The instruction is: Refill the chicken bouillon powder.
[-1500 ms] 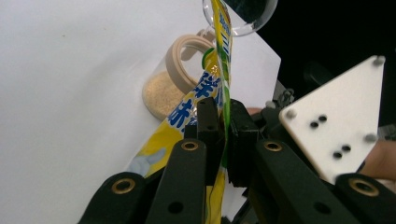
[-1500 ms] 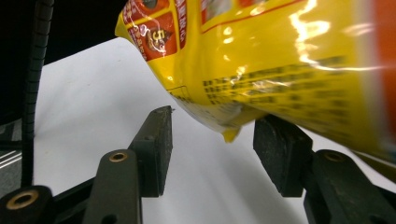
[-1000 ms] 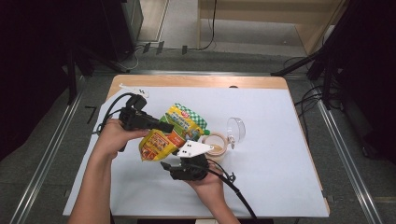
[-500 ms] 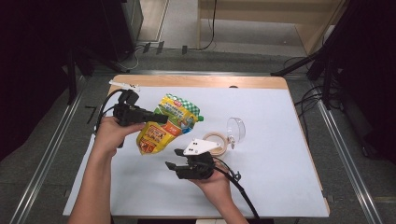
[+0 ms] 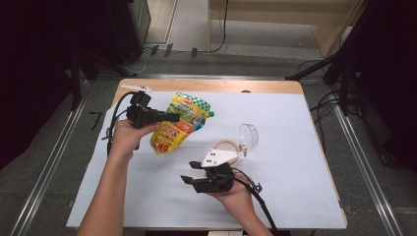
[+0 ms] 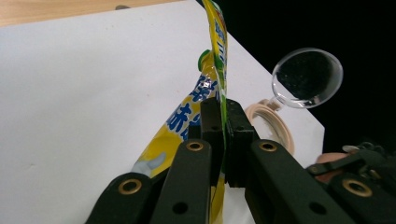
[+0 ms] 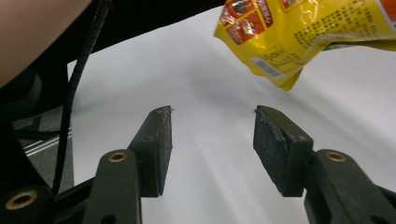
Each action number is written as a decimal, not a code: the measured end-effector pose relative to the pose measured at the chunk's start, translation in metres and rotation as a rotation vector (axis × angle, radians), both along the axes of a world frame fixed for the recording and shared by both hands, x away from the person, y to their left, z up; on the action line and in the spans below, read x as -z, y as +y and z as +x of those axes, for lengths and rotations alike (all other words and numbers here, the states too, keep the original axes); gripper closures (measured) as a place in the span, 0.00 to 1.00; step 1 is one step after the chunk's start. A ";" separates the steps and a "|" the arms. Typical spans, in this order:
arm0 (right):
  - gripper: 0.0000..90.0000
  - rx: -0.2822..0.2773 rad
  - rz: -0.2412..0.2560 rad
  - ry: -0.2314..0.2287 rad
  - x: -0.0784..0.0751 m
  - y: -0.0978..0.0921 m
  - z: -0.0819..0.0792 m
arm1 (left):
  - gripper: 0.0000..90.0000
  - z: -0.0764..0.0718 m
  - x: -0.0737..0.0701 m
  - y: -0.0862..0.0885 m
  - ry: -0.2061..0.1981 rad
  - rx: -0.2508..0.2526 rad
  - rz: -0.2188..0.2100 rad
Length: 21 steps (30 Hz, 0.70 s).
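A yellow snack pouch point(image 5: 178, 125) with a green checked top hangs above the white table cover, pinched at its edge by my left gripper point(image 5: 169, 118). In the left gripper view the pouch point(image 6: 215, 70) rises edge-on between the shut left gripper point(image 6: 223, 116). Near the table's front, my right gripper point(image 5: 189, 172) stands open and empty, pointing left. In the right gripper view the right gripper point(image 7: 212, 119) is spread over bare white cover, with the pouch's lower corner point(image 7: 303, 35) hanging beyond it. A clear glass jar point(image 5: 250, 135) lies on its side beside a beige ring lid point(image 5: 227, 147).
The white cover point(image 5: 295, 167) spans most of the wooden table point(image 5: 221, 86). A small white item point(image 5: 135, 88) lies at the back left corner. Black cables trail from both grippers. Metal rails run along the floor on either side.
My left gripper has lifted the pouch up and toward the back left, away from the jar. My right gripper has drawn back toward the front edge and stands open.
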State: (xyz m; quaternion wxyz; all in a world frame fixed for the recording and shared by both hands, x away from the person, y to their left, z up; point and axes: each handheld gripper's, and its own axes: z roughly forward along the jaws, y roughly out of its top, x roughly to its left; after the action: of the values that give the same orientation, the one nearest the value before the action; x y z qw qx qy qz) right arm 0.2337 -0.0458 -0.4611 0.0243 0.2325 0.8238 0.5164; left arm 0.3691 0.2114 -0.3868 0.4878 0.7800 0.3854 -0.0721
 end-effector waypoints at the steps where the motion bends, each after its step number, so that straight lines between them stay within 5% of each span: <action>1: 0.54 0.005 -0.007 0.001 -0.001 -0.002 0.000 | 0.99 0.002 0.003 -0.001 -0.002 0.000 -0.004; 8: 0.54 0.000 -0.019 0.005 -0.005 -0.011 -0.002 | 0.99 0.010 0.020 -0.003 0.005 -0.021 -0.017; 14: 0.53 -0.002 0.005 0.026 -0.010 -0.024 -0.001 | 0.99 0.010 0.020 0.003 -0.006 -0.036 -0.014; 21: 0.53 0.004 0.021 0.027 -0.011 -0.043 -0.003 | 0.98 0.007 0.019 0.010 0.040 -0.017 -0.016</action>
State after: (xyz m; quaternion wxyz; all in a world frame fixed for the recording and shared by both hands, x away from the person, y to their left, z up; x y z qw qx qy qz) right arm 0.2306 -0.0888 -0.4503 0.0116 0.2414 0.8183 0.5216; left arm 0.3757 0.2215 -0.4061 0.4867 0.7713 0.4009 -0.0866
